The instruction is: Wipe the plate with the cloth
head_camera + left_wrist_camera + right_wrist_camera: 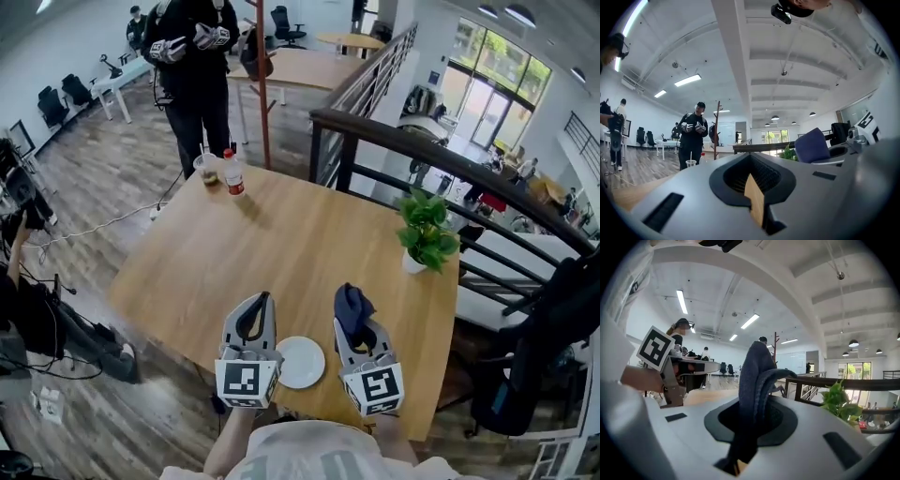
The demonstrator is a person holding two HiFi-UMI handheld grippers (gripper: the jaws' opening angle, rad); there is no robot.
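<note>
A small white plate [302, 361] lies on the wooden table [281, 244] close to its near edge. It shows between my two grippers, which are held up level above it. My left gripper [257, 307] [752, 183] is shut with nothing in its jaws. My right gripper [355, 314] [750, 425] is shut on a dark blue cloth [353, 305] [757, 380], which sticks up out of the jaws in a folded bunch. The cloth [813, 145] also shows at the right of the left gripper view. Neither gripper touches the plate.
A potted green plant [424, 234] stands at the table's right edge. At the far corner are a red-capped bottle [232, 173] and a plastic cup [207, 169]. A person in black [197, 66] stands beyond them. A dark railing [422, 150] runs behind the table.
</note>
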